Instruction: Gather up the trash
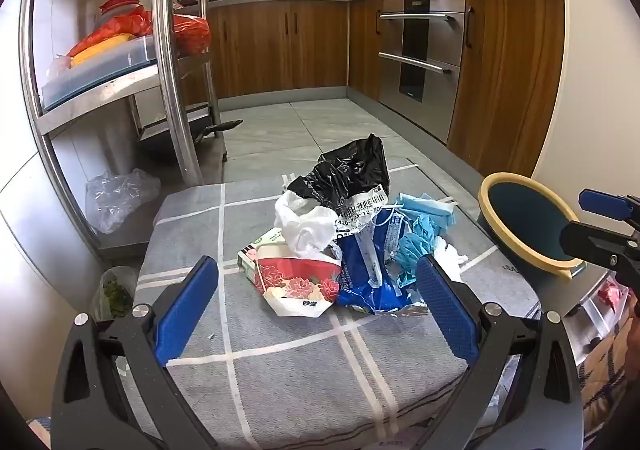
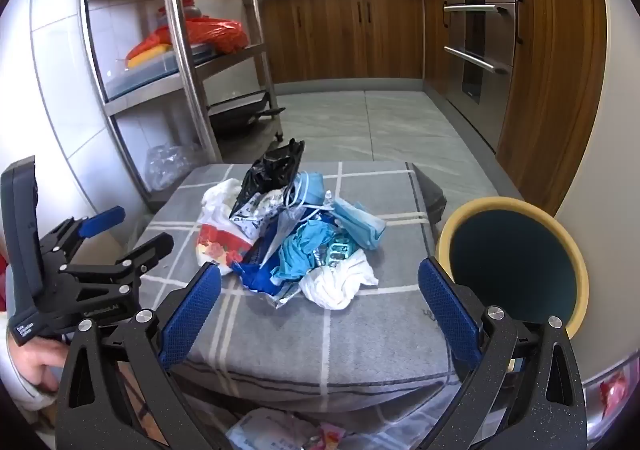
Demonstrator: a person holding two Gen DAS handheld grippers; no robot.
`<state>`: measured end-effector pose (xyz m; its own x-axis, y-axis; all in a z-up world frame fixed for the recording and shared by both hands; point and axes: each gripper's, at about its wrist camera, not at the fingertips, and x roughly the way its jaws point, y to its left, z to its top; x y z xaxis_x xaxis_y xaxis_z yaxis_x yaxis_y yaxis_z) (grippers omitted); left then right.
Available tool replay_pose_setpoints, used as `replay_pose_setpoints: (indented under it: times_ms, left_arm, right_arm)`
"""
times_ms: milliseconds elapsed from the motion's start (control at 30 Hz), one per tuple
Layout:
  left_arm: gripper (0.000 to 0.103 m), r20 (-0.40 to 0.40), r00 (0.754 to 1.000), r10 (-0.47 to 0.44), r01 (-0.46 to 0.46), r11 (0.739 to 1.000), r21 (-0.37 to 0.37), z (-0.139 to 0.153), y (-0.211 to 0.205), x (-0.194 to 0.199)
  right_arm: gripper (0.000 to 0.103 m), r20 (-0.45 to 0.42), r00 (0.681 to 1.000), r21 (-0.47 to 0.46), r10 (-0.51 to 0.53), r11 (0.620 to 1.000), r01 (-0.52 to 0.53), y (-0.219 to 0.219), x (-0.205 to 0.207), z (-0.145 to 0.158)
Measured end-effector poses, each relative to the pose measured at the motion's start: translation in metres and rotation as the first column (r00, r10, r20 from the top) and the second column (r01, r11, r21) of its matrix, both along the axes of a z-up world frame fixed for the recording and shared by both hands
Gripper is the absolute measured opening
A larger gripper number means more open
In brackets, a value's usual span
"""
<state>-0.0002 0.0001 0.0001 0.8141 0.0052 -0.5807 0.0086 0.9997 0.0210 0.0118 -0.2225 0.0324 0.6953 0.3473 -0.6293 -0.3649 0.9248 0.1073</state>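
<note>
A trash pile (image 1: 348,242) lies on a grey checked cloth (image 1: 280,370): a black bag (image 1: 352,169), white tissue (image 1: 308,226), a red flowered wrapper (image 1: 300,282), a blue packet (image 1: 372,286) and blue masks (image 1: 428,209). The pile also shows in the right wrist view (image 2: 292,238). A dark bin with a yellow rim (image 2: 516,270) stands to the right of the cloth. My left gripper (image 1: 318,306) is open and empty just in front of the pile. My right gripper (image 2: 320,306) is open and empty, a little short of the pile, beside the bin.
A steel shelf rack (image 1: 172,61) with red bags stands at the left, a clear plastic bag (image 1: 120,197) on the floor beside it. Wooden cabinets and an oven (image 1: 420,57) line the back and right. Grey tiled floor lies beyond the cloth.
</note>
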Motion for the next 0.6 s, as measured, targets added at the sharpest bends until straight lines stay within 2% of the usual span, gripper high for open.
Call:
replay_pose_setpoints:
  times_ms: [600]
  left_arm:
    - [0.097,-0.001,1.000,-0.010,0.010,1.000,-0.023,0.0005,0.0028,0.0003]
  right_arm:
    - [0.098,0.001,1.000,-0.001,0.000,1.000,0.000,0.0013,0.0010,0.0000]
